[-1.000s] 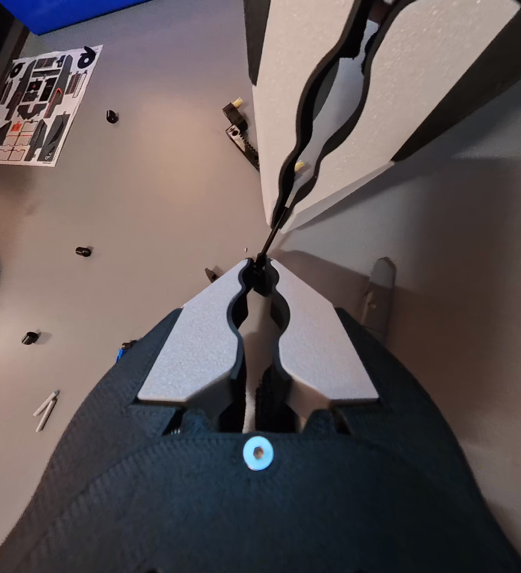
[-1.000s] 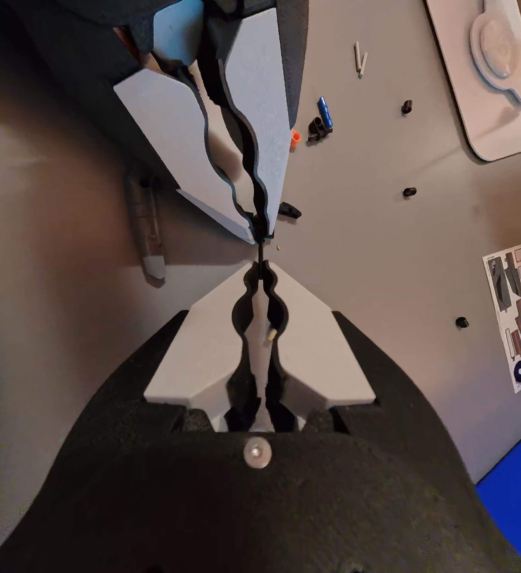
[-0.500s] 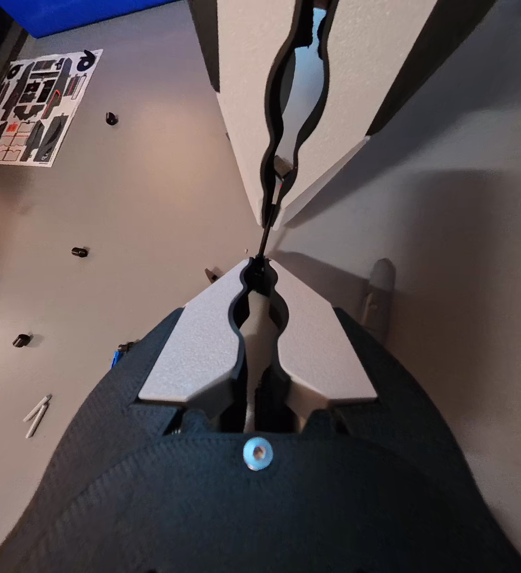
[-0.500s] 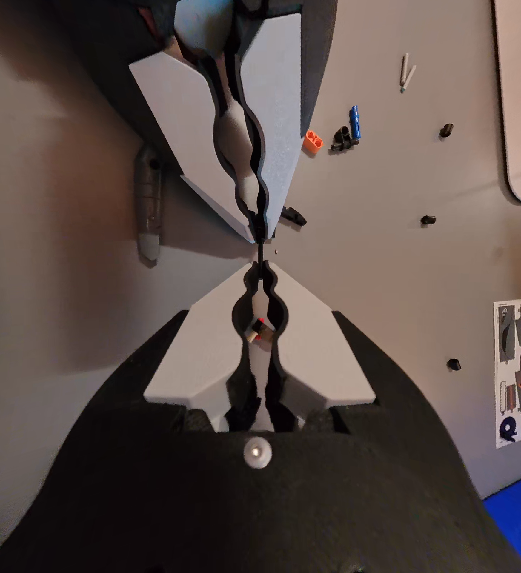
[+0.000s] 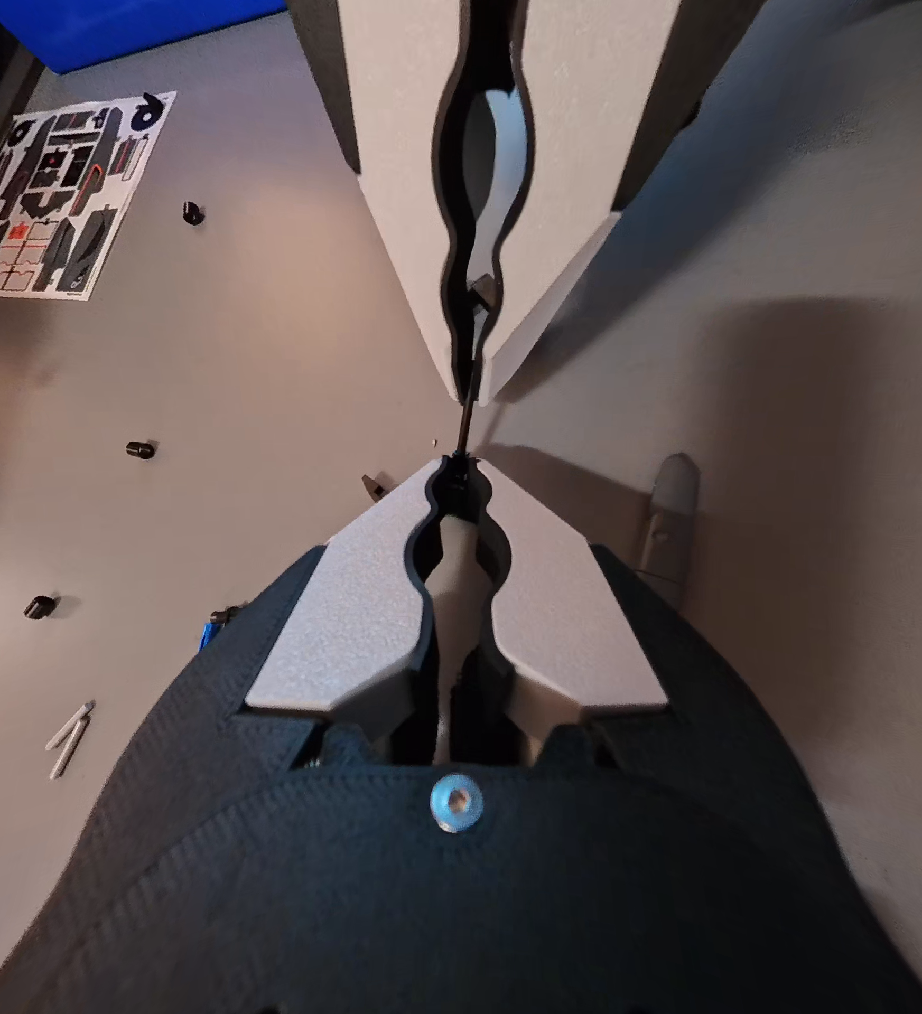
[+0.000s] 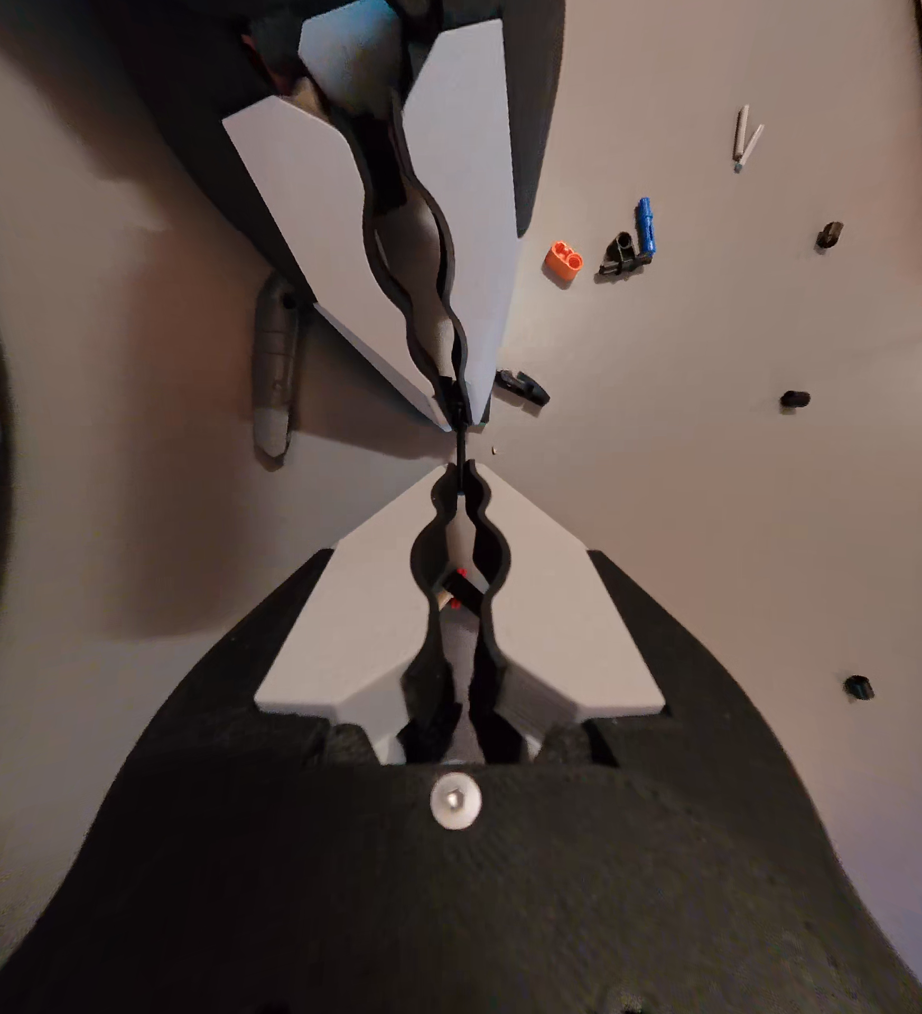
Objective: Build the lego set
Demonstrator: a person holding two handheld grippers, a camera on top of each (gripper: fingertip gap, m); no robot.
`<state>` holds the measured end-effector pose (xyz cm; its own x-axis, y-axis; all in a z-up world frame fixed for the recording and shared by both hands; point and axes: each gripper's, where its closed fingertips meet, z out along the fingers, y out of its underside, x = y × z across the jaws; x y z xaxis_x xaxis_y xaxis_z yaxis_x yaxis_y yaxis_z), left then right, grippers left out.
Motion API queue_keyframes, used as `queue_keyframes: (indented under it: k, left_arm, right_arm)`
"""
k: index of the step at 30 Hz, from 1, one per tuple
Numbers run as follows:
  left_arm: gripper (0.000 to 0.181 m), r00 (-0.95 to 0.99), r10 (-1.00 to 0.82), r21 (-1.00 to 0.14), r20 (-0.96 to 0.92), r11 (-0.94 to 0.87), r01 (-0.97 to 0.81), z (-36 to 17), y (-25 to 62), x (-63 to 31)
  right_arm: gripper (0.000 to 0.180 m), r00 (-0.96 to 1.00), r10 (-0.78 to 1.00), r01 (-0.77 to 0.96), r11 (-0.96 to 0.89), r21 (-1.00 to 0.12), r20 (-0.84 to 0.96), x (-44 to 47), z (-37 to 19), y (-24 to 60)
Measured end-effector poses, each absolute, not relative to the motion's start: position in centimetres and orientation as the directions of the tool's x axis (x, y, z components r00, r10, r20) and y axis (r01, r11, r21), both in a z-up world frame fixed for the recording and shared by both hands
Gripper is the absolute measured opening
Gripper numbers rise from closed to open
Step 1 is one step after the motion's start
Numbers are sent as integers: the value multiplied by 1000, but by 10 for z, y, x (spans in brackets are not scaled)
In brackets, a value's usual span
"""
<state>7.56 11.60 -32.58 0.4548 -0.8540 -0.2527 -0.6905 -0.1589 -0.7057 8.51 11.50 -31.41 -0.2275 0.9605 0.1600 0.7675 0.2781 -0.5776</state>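
A thin black rod [image 5: 464,425] spans the short gap between my two grippers, tip to tip above the grey table. My left gripper [image 5: 456,466] is shut on one end of it. My right gripper [image 6: 461,473] is shut on the other end. In the left wrist view the right gripper [image 5: 467,392] comes down from the top; in the right wrist view the left gripper [image 6: 458,420] does the same. The rod [image 6: 461,447] also shows there. A small black piece with red and tan bits [image 6: 458,590] shows through the gap behind my right fingers.
A grey lego part [image 6: 274,362] lies beside the grippers. An orange piece [image 6: 564,260], a black connector [image 6: 623,252], a blue pin [image 6: 646,222], scattered black pins [image 6: 794,399] and white sticks [image 6: 744,140] lie on the table. A sticker sheet [image 5: 58,197] and a blue bin [image 5: 118,27] are at the far edge. Left and right tips are no more than a few centimetres apart.
The right gripper has swung from a slant to nearly in line with the left one. Both have stayed shut on the rod. The table has slid sideways in the right wrist view.
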Motion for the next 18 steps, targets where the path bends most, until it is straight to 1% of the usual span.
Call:
queue_keyframes:
  k: [5,8,16,18]
  left_arm:
    - [3,451,-850,-698,-273,-148,-701,-326,116,76]
    - [3,449,-848,-694,-282,-143,-706,-326,116,76]
    - [3,455,-845,-694,-281,-149,-705,-326,117,73]
    - [3,456,-848,-698,-269,-154,-699,-326,117,73]
  right_arm:
    - [0,-258,936,815,345,-466,240,84,-315,114]
    - [0,-262,931,826,352,-440,253,84,-315,115]
    - [0,-252,937,831,338,-442,243,80,-316,115]
    - [0,-241,946,828,317,-463,218,80,-316,115]
